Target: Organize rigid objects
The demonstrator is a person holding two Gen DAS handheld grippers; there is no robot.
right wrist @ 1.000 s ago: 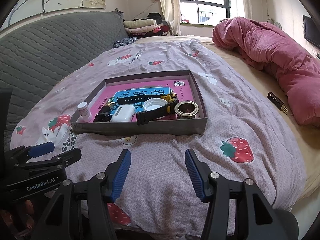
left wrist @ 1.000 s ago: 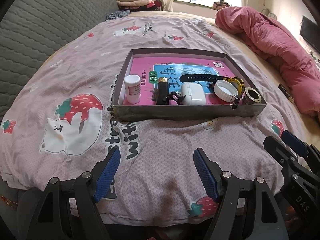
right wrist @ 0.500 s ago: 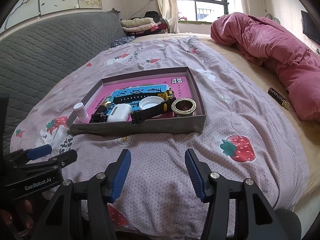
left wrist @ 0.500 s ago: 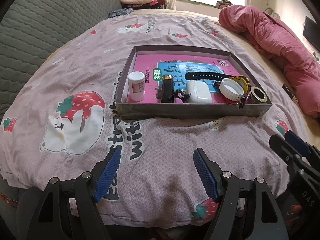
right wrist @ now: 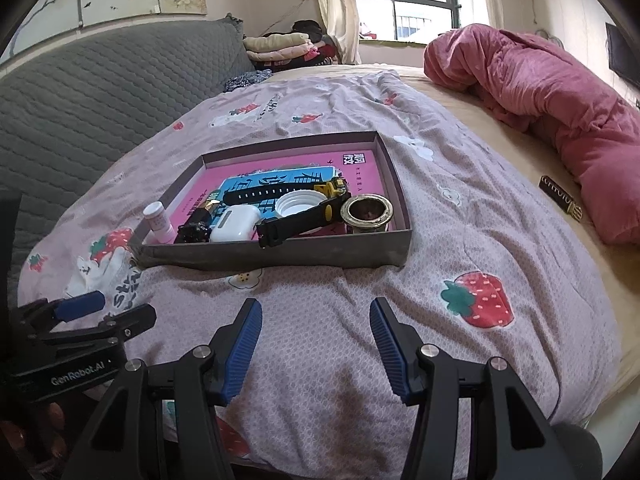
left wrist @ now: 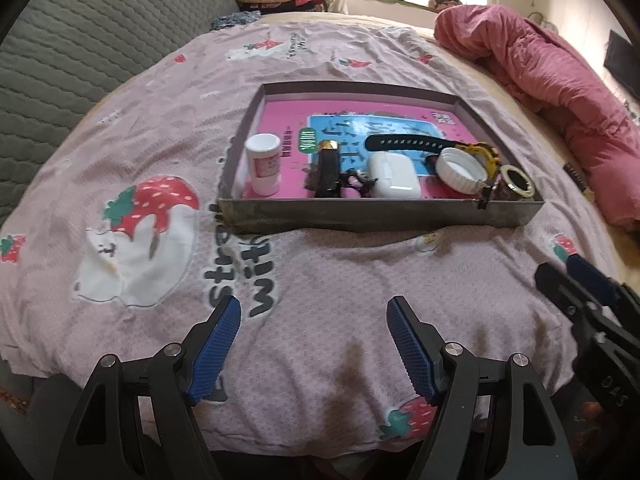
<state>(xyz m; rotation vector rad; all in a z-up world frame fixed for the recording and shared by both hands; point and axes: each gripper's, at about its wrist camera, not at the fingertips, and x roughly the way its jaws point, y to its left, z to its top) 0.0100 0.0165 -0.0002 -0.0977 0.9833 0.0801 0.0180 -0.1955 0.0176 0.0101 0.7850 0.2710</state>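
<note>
My left blue-padded black gripper (left wrist: 314, 320) and my right blue-padded black gripper (right wrist: 316, 320) both hang with jaws apart and empty over the pink strawberry-print bedsheet (left wrist: 340, 280). Beyond them the shallow grey cardboard tray (left wrist: 380, 216) lies on the sheet. In it, along the near wall, are a white pill bottle (left wrist: 263, 164) standing upright, a white earbud case (left wrist: 394, 176) and a black-strapped yellow watch (right wrist: 296, 216), its strap running crosswise.
</note>
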